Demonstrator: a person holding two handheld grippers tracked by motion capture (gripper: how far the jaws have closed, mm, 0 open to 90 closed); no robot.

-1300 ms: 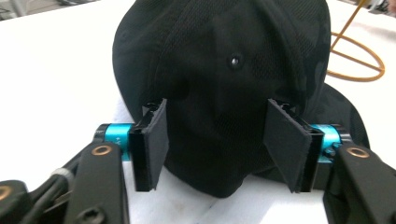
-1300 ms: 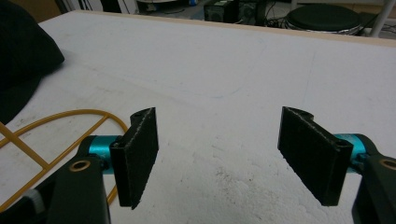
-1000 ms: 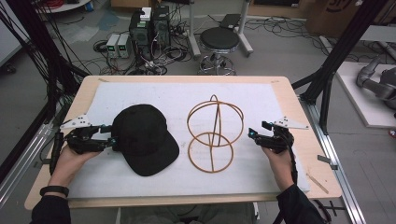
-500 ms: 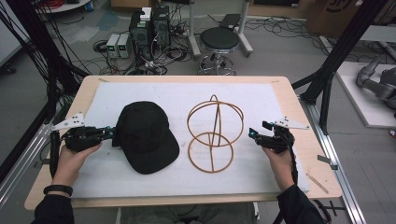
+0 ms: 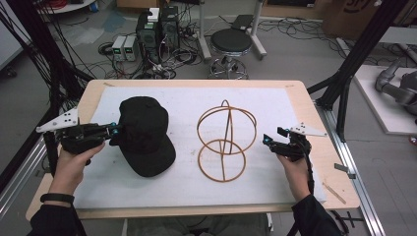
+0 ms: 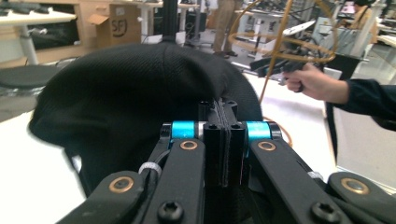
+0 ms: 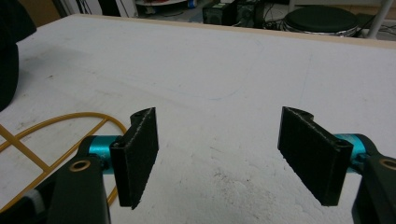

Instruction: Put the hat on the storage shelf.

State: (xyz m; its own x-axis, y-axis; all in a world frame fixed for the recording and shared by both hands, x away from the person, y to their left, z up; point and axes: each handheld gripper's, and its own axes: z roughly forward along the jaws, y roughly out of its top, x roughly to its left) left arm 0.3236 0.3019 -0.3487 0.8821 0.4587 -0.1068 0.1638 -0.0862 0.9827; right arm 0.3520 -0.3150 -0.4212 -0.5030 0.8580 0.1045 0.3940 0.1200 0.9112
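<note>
1. High view: I see the black cap [image 5: 146,135] lying on the white mat [image 5: 275,105], left of the wire stand [image 5: 224,141]. My left gripper [image 5: 114,130] touches the cap's left edge; my right gripper [image 5: 266,139] sits just right of the stand, apart from it.
2. Left gripper view: I see both jaws pressed together, pinching the cap's [image 6: 140,88] fabric.
3. Right gripper view: my jaws stand wide apart over bare mat [image 7: 224,84], holding nothing, the stand's ring [image 7: 60,122] at the left.
</note>
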